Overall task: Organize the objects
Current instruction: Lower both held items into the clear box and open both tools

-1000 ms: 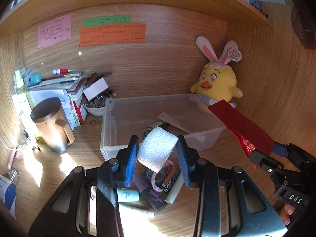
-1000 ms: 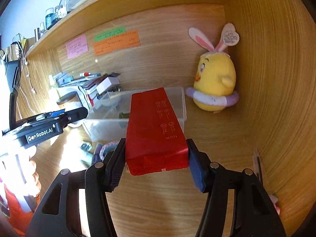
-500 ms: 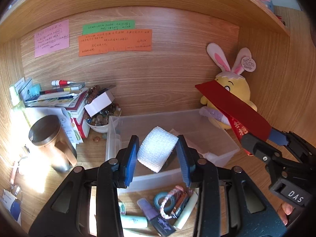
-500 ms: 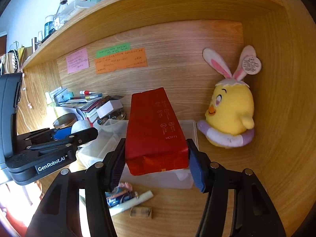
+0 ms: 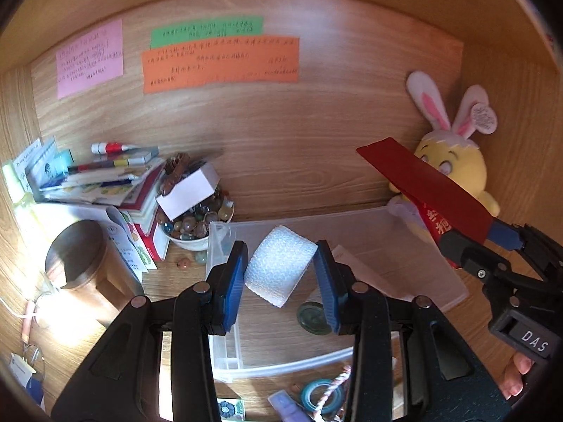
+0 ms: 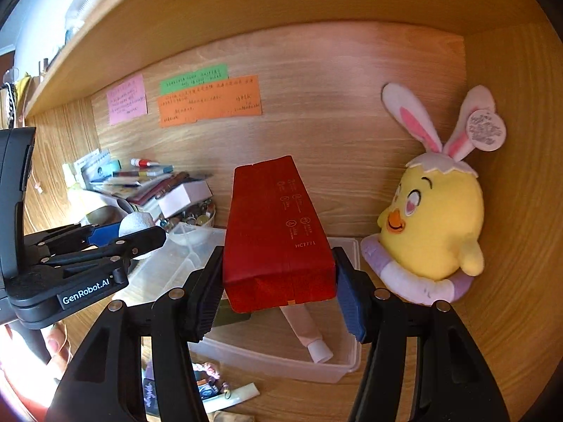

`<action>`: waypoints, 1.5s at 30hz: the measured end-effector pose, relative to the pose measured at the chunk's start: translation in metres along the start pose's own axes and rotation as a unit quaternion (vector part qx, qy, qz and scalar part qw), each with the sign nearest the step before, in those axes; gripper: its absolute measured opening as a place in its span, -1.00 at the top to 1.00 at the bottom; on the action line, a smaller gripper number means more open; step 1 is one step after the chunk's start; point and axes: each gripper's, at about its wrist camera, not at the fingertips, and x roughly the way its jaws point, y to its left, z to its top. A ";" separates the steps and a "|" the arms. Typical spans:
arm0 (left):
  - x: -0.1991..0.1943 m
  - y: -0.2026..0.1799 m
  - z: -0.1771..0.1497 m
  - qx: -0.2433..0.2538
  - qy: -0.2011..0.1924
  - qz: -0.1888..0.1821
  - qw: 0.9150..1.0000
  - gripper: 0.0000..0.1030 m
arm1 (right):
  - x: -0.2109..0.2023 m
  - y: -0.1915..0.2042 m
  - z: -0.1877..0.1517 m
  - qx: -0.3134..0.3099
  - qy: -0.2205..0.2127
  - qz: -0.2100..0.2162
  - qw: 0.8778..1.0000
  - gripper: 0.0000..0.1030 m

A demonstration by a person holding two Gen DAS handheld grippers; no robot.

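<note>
My left gripper [image 5: 281, 277] is shut on a white gauze roll [image 5: 279, 270] and holds it above the clear plastic bin [image 5: 454, 290]. It also shows in the right wrist view [image 6: 135, 227]. My right gripper [image 6: 278, 281] is shut on a flat red packet [image 6: 276, 232] and holds it over the bin's right part [image 6: 346, 362]. The packet also shows in the left wrist view [image 5: 422, 184]. Inside the bin lie a pink tube [image 6: 308, 332], a dark green tape roll [image 5: 311, 316] and paper.
A yellow bunny-eared plush [image 6: 432, 225] sits at the back right corner. A bowl of beads [image 5: 195, 227], stacked books and pens [image 5: 105, 176] and a brown mug [image 5: 81, 263] stand left. Loose small items [image 5: 316, 395] lie in front of the bin.
Both grippers have risen and moved forward with their loads, from in front of the bin to above it. The grips have not changed.
</note>
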 end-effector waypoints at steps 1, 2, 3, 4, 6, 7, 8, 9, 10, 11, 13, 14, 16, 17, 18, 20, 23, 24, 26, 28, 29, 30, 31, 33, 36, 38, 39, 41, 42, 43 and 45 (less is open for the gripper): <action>0.005 0.001 -0.001 -0.002 0.005 0.002 1.000 0.25 | 0.005 -0.001 -0.001 0.000 0.006 0.002 1.000 -0.05; 0.011 0.003 -0.003 -0.005 0.011 0.006 1.000 0.25 | 0.012 -0.002 -0.002 -0.001 0.017 0.008 1.000 -0.06; 0.017 0.005 -0.004 -0.007 0.019 0.008 1.000 0.25 | 0.018 -0.003 -0.004 -0.002 0.030 0.017 0.999 -0.06; 0.024 0.008 -0.006 -0.011 0.029 0.008 0.999 0.25 | 0.023 -0.004 -0.006 -0.004 0.041 0.026 0.999 -0.06; 0.035 0.011 -0.009 -0.016 0.045 0.007 0.999 0.25 | 0.033 -0.004 -0.012 -0.004 0.060 0.038 0.997 -0.06; 0.040 0.012 -0.011 -0.017 0.051 0.008 0.999 0.25 | 0.037 -0.004 -0.014 -0.005 0.068 0.041 0.997 -0.06; 0.044 0.013 -0.012 -0.017 0.056 0.010 0.998 0.25 | 0.042 -0.003 -0.017 -0.007 0.076 0.045 0.996 -0.06; 0.047 0.012 -0.014 -0.016 0.060 0.010 0.998 0.25 | 0.046 -0.004 -0.019 -0.006 0.083 0.048 0.995 -0.06; 0.050 0.012 -0.016 -0.014 0.063 0.010 0.998 0.25 | 0.049 -0.004 -0.020 -0.005 0.089 0.051 0.995 -0.06; 0.052 0.012 -0.017 -0.012 0.066 0.011 0.998 0.25 | 0.052 -0.005 -0.022 -0.004 0.095 0.053 0.994 -0.06; 0.056 0.011 -0.020 -0.008 0.072 0.012 0.997 0.25 | 0.056 -0.006 -0.025 -0.003 0.104 0.049 0.993 -0.06; 0.058 0.010 -0.021 -0.006 0.076 0.010 0.997 0.25 | 0.058 -0.007 -0.026 -0.004 0.107 0.047 0.993 -0.06; 0.062 0.008 -0.024 -0.004 0.084 0.008 0.996 0.25 | 0.062 -0.008 -0.028 -0.005 0.113 0.039 0.993 -0.06; 0.064 0.008 -0.025 -0.003 0.088 0.009 0.996 0.25 | 0.065 -0.007 -0.029 -0.007 0.116 0.032 0.993 -0.06; 0.065 0.007 -0.026 -0.001 0.092 0.010 0.996 0.25 | 0.067 -0.007 -0.030 -0.008 0.118 0.026 0.993 -0.06; 0.067 0.006 -0.028 0.000 0.097 0.010 0.995 0.25 | 0.069 -0.009 -0.032 -0.011 0.121 0.017 0.992 -0.06; 0.069 0.006 -0.030 -0.001 0.102 0.006 0.995 0.25 | 0.072 -0.009 -0.034 -0.014 0.124 0.002 0.992 -0.06; 0.069 0.006 -0.031 0.000 0.104 0.006 0.995 0.25 | 0.073 -0.009 -0.034 -0.016 0.125 -0.002 0.992 -0.06; 0.069 0.005 -0.031 0.002 0.105 0.007 0.994 0.25 | 0.076 -0.008 -0.035 -0.019 0.127 -0.010 0.992 -0.06; 0.069 0.005 -0.032 0.004 0.106 0.005 0.994 0.23 | 0.078 -0.007 -0.035 -0.022 0.129 -0.014 0.991 -0.06; 0.069 0.005 -0.032 0.004 0.107 0.004 0.994 0.22 | 0.079 -0.006 -0.036 -0.025 0.130 -0.016 0.991 -0.06; 0.068 0.004 -0.032 0.004 0.107 0.004 0.994 0.18 | 0.080 -0.005 -0.036 -0.026 0.130 -0.019 0.991 -0.06; 0.068 0.004 -0.032 0.006 0.108 0.004 0.994 0.10 | 0.080 -0.004 -0.037 -0.027 0.129 -0.022 0.991 -0.06; 0.067 0.003 -0.033 0.006 0.108 0.000 0.994 0.00 | 0.082 -0.002 -0.037 -0.032 0.129 -0.028 0.991 -0.06; 0.064 0.000 -0.033 0.012 0.103 0.002 0.995 -0.20 | 0.083 0.002 -0.038 -0.041 0.127 -0.038 0.990 -0.06; 0.061 -0.002 -0.034 0.016 0.097 0.005 0.995 -0.26 | 0.083 0.003 -0.038 -0.045 0.128 -0.043 0.990 -0.13; 0.059 -0.002 -0.033 0.018 0.095 0.005 0.995 -0.27 | 0.082 0.003 -0.038 -0.046 0.128 -0.046 0.990 -0.25; 0.054 -0.002 -0.033 0.017 0.090 0.003 0.996 -0.32 | 0.080 0.003 -0.037 -0.048 0.125 -0.052 0.990 -0.45; 0.050 -0.002 -0.033 0.016 0.087 0.003 0.996 -0.35 | 0.079 0.002 -0.037 -0.049 0.122 -0.054 0.990 -0.48; 0.047 -0.002 -0.033 0.015 0.084 0.003 0.996 -0.37 | 0.077 0.003 -0.036 -0.051 0.120 -0.055 0.990 -0.49; 0.038 -0.001 -0.032 0.015 0.076 0.004 0.997 -0.46 | 0.074 0.004 -0.034 -0.054 0.120 -0.059 0.989 -0.53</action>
